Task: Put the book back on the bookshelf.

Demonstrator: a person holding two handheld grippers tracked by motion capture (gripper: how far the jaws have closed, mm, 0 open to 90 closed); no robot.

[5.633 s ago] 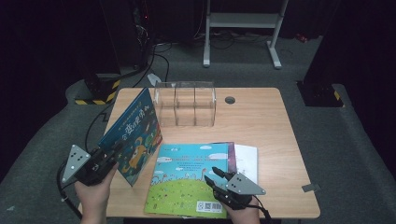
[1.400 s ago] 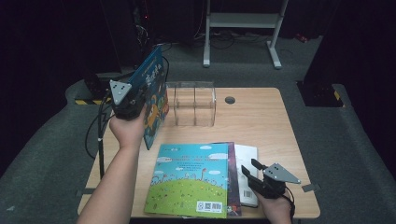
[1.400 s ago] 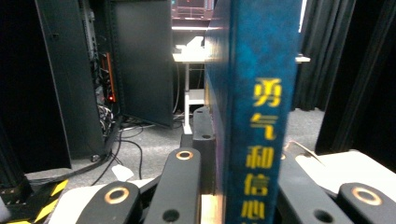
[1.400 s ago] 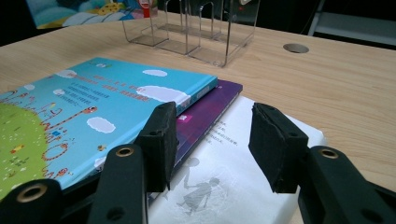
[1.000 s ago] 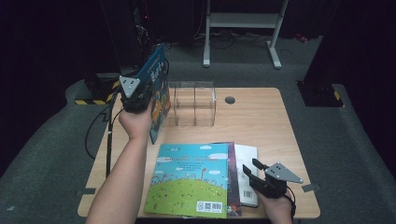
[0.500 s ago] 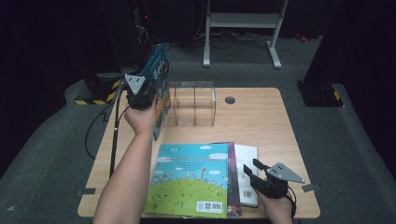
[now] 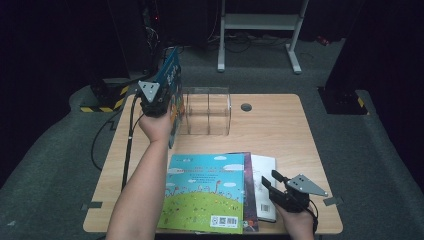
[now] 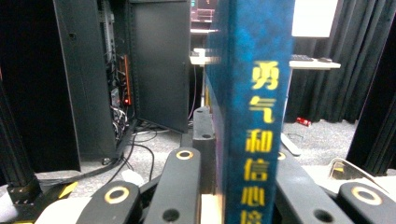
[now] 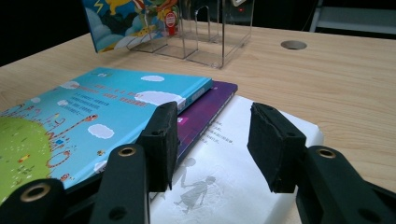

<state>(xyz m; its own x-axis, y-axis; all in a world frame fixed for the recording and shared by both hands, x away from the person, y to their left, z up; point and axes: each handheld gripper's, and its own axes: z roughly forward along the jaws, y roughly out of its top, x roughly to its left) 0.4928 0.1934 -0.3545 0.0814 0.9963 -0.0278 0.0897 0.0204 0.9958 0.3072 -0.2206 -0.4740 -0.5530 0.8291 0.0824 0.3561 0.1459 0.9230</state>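
Note:
My left gripper [image 7: 165, 97] is shut on a blue picture book [image 7: 170, 80] and holds it upright over the left end of a clear acrylic rack [image 7: 205, 111]. In the left gripper view the book's spine [image 8: 254, 116] with yellow characters stands between the black jaws of that gripper [image 8: 243, 154]. My right gripper [image 7: 272, 182] is open at the table's front right. Its pads [image 9: 161, 144] straddle the near edge of a white book [image 9: 224, 186] without pressing on it. The white book lies beside a purple book [image 9: 205, 112] and a cyan book [image 9: 93, 116].
The cyan book [image 7: 207, 190] tops the stack at the front of the wooden table [image 7: 280, 130]. A round cable hole [image 7: 246, 107] sits right of the rack. The rack [image 9: 210, 28] has several slots. A dark cabinet [image 8: 159, 60] and a metal stand [image 7: 260, 30] stand beyond the table.
The left gripper has carried the blue book from the table's left front up to the rack, lately drifting right and down. The right gripper shifted right earlier and has since stayed still.

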